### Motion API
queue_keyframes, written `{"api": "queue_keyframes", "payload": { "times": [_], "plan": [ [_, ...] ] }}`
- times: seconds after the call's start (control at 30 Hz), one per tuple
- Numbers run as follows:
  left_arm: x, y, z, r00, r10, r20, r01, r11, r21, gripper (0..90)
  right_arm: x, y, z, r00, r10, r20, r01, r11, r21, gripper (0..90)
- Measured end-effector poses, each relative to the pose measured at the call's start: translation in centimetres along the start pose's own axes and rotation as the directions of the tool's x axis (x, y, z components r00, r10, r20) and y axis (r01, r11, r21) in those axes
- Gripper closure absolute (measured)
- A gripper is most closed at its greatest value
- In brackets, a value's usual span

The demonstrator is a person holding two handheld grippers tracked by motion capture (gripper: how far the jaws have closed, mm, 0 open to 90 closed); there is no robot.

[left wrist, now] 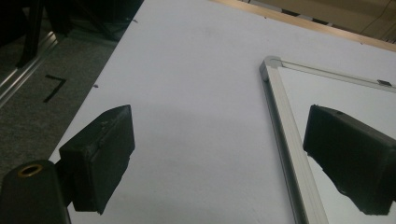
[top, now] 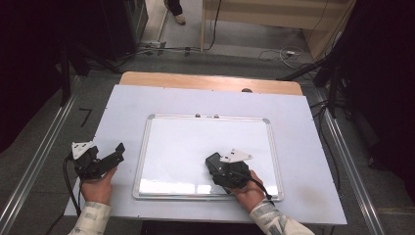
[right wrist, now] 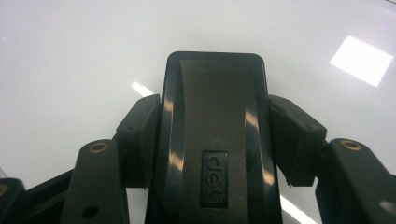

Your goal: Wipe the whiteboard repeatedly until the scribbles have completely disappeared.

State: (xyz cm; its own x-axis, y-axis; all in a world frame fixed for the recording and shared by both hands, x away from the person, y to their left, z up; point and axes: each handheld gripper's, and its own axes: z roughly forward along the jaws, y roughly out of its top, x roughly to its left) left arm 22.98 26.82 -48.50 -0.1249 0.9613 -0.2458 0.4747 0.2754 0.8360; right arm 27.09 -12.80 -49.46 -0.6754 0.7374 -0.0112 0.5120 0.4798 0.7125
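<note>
So my right gripper (top: 217,166) is clamped on a glossy black plastic whiteboard eraser (right wrist: 212,135) with a small "deli" label on top; in the right gripper view both pads press on its long sides. The eraser sits face down on the white, aluminium-framed rectangular whiteboard (top: 266,147), in the near-right part of the board, not far from the bottom rail. The board surface around it looks clean, just glare patches from the ceiling lights.

My left gripper (top: 108,157) is parked off the board on the pale grey table cover (top: 122,103), just left of the frame, jaws spread wide with nothing between them. In the left gripper view the board's left rail runs up between the two pads, with one pad over the bare cover and the other over the board's edge.

Nothing on the board blocks the eraser's way. Two small dark clips (top: 206,116) sit on the top rail. Past the cover there's a strip of bare wooden tabletop (top: 205,82), then cables on the floor (top: 284,54) and dark stands (top: 337,73) off to the right, well clear of both hands. There's a black "7" mark (top: 85,116) on the floor at left.
</note>
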Motion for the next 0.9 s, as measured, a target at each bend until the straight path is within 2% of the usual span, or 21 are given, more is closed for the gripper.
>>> {"api": "queue_keyframes", "payload": {
  "times": [0.37, 0.9],
  "plan": [
    [0.0, 0.0, 0.0, 1.0000, 0.002, -0.002, -0.002, 1.0000, 0.003, 9.5, -1.8, -1.0, -1.1, 0.9995, 0.020, 0.023, -0.020, 1.000, 0.002, 38.3],
    [0.0, 0.0, 0.0, 1.0000, -0.002, -0.005, 0.002, 1.0000, 0.001, 9.5, -3.7, -2.1, -2.2, 0.9977, 0.048, 0.047, -0.048, 0.999, 0.002, 38.3]
  ]
}}
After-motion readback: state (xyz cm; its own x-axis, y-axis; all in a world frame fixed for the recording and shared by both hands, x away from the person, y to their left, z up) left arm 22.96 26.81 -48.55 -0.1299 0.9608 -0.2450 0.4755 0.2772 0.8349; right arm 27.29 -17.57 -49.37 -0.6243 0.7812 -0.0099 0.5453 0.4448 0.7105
